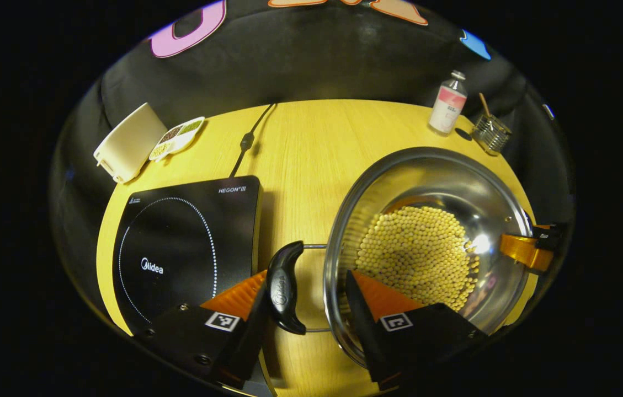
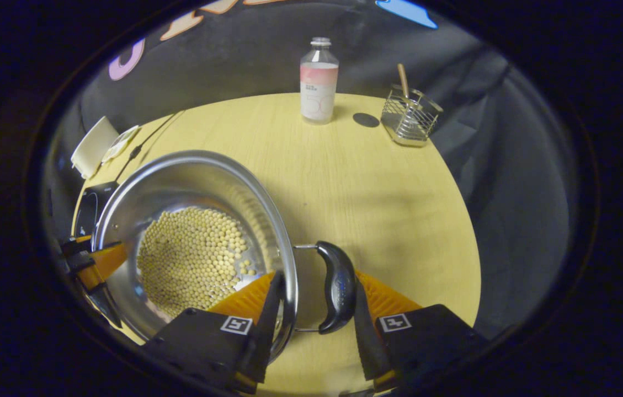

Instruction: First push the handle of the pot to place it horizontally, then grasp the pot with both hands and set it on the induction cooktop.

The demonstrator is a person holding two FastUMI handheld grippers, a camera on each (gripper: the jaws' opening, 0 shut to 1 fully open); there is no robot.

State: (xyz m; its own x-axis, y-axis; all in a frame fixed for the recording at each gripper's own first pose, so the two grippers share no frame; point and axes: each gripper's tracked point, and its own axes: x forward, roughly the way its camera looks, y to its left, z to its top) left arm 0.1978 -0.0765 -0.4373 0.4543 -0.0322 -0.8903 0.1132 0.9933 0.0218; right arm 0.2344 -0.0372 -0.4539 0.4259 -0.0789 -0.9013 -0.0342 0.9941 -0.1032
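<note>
Pot (image 1: pixel 427 242) is sitting on the tabletop (image 1: pixel 311 143) just right of the cooktop (image 1: pixel 184 248), holding a layer of beans (image 1: pixel 419 253). Both side handles are lying flat, so the push step looks done and the two-handed grasp is in hand. Left gripper (image 1: pixel 305 300) is straddling the left handle (image 1: pixel 285 286) and the rim, one finger outside the handle, the other inside the pot; fingers are spread and not yet pinching. Right gripper (image 2: pixel 317 298) is doing the same on the right handle (image 2: pixel 339 286), open, with one finger inside the rim and one just past the handle. The far gripper is showing at the opposite rim in each view. To do it well: closing both sides together, squeezing handle plus rim evenly, lifting level so the beans are not sliding, clearing the cooktop edge, then centring over the ring. Uneven grip risks tilting the pot.
</note>
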